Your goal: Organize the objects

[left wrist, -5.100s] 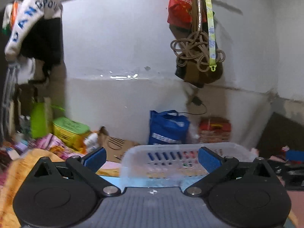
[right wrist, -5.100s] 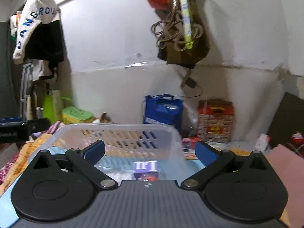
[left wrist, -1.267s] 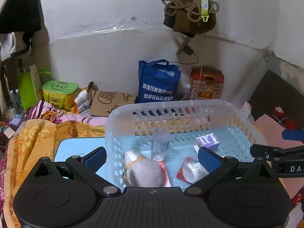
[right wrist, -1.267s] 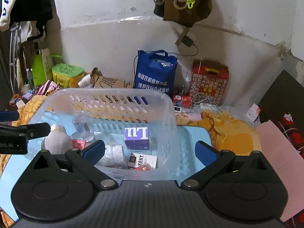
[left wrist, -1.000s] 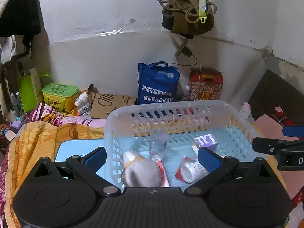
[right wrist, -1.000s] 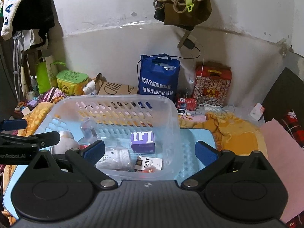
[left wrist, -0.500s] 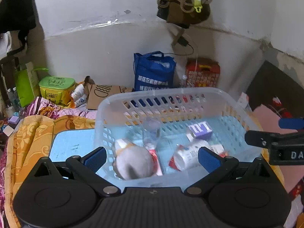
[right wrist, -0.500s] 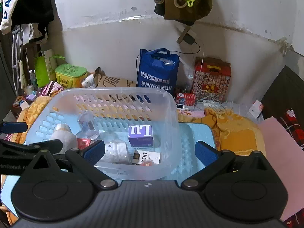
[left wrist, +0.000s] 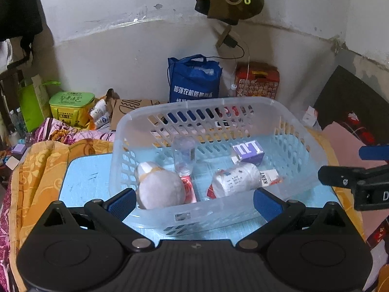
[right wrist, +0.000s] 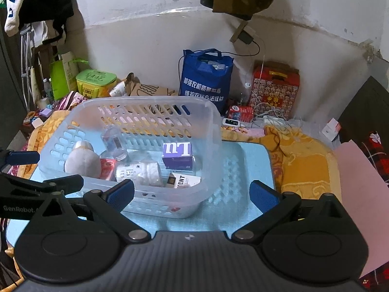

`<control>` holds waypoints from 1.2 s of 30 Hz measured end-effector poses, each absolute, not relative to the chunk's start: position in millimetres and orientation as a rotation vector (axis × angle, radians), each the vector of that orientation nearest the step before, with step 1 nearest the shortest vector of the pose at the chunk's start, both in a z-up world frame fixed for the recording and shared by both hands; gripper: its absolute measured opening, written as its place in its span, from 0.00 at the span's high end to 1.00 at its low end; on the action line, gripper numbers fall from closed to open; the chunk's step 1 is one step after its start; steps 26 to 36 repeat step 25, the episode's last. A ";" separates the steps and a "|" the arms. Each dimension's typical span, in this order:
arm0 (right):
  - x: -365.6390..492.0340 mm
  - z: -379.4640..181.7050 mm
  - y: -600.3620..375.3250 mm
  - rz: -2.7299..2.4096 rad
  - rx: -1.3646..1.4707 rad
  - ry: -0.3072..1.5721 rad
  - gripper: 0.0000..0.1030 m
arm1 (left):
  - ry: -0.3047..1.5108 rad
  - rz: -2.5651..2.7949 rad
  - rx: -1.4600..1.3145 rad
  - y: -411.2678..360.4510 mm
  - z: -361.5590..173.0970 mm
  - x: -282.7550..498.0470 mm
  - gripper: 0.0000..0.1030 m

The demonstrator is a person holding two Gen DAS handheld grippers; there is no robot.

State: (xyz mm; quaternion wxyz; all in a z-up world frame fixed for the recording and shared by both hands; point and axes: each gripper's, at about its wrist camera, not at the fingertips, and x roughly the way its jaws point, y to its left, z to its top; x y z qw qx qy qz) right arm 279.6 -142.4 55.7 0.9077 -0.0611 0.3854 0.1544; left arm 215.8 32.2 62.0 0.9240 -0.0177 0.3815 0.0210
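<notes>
Basket point(left wrist: 289, 112) of clear slotted plastic sits on our light blue table point(left wrist: 87, 177), with an orange patterned cloth point(left wrist: 41, 160) around the table's edges. Inside the basket we see a grey and white plush toy point(left wrist: 158, 187) at the near left, a clear plastic bottle point(left wrist: 184, 155) standing just behind it, a red packet point(left wrist: 188, 188) lying beside the toy, a white wrapped roll point(left wrist: 237, 178) on its side toward the right, a purple box point(left wrist: 248, 149) behind the roll, and a white KENT packet point(left wrist: 268, 176) just right of the roll.

Our left claw point(left wrist: 194, 200) hovers in front of the basket's near wall, its blue-tipped fingers spread wide and holding nothing. Our right claw point(right wrist: 192, 194) is also spread wide and empty, facing the basket's right near corner and the bare table beside it. Each claw shows at the edge of the other's view.

Against the white wall point(right wrist: 145, 36) behind stand a blue bag point(right wrist: 205, 79), a red patterned box point(right wrist: 274, 87) and a green tin point(right wrist: 96, 81).
</notes>
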 end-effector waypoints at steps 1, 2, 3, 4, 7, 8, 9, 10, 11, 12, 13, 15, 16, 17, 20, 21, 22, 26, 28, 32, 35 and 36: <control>279.7 55.5 -143.4 0.319 -0.121 0.798 0.00 | 0.781 0.046 -0.033 32.1 62.0 215.7 0.00; 280.1 55.3 -144.0 0.321 -0.117 0.800 0.00 | 0.780 0.046 -0.033 31.2 62.2 215.3 0.00; 280.2 55.2 -144.3 0.322 -0.116 0.801 0.00 | 0.779 0.046 -0.035 30.6 62.3 215.1 0.00; 280.5 55.0 -144.6 0.323 -0.117 0.801 0.00 | 0.776 0.048 -0.037 30.4 62.3 214.7 0.00; 280.6 55.0 -145.1 0.324 -0.118 0.801 0.00 | 0.772 0.054 -0.043 31.2 62.4 214.5 0.00; 280.6 54.9 -145.5 0.325 -0.119 0.801 0.00 | 0.773 0.054 -0.047 31.8 62.3 214.7 0.00; 280.6 54.5 -145.6 0.325 -0.122 0.802 0.00 | 0.772 0.056 -0.050 32.2 62.2 214.9 0.00; 280.6 54.2 -145.7 0.325 -0.125 0.802 0.00 | 0.772 0.059 -0.051 33.1 62.3 215.1 0.00; 280.6 53.7 -145.7 0.324 -0.127 0.801 0.00 | 0.771 0.063 -0.053 33.9 62.2 215.3 0.00; 280.5 53.7 -145.7 0.323 -0.129 0.800 0.00 | 0.770 0.065 -0.056 34.4 62.1 215.6 0.00; 280.2 53.2 -144.6 0.322 -0.131 0.800 0.00 | 0.769 0.065 -0.059 35.1 62.2 216.0 0.00; 280.0 52.8 -142.9 0.323 -0.136 0.799 0.00 | 0.766 0.066 -0.064 36.6 62.5 216.5 0.00; 279.7 52.6 -141.6 0.324 -0.139 0.799 0.00 | 0.765 0.067 -0.066 37.2 62.4 216.6 0.00; 279.1 52.3 -140.4 0.323 -0.142 0.798 0.00 | 0.761 0.066 -0.069 37.8 62.5 216.6 0.00; 279.0 51.2 -137.2 0.322 -0.148 0.799 0.00 | 0.746 0.053 -0.085 40.4 62.9 216.7 0.00; 279.1 50.7 -136.8 0.321 -0.150 0.799 0.00 | 0.737 0.050 -0.089 41.1 63.0 215.7 0.00; 278.8 50.2 -136.3 0.321 -0.151 0.799 0.00 | 0.721 0.049 -0.087 41.0 63.6 214.5 0.00; 278.2 49.7 -135.0 0.324 -0.148 0.794 0.00 | 0.662 0.064 -0.056 38.2 67.2 210.1 0.00; 278.2 49.7 -135.0 0.324 -0.148 0.794 0.00 | 0.662 0.064 -0.056 38.2 67.2 210.1 0.00; 278.2 49.7 -135.0 0.324 -0.148 0.794 0.00 | 0.662 0.064 -0.056 38.2 67.2 210.1 0.00; 278.2 49.7 -135.0 0.324 -0.148 0.794 0.00 | 0.662 0.064 -0.056 38.2 67.2 210.1 0.00; 278.2 49.7 -135.0 0.324 -0.148 0.794 0.00 | 0.662 0.064 -0.056 38.2 67.2 210.1 0.00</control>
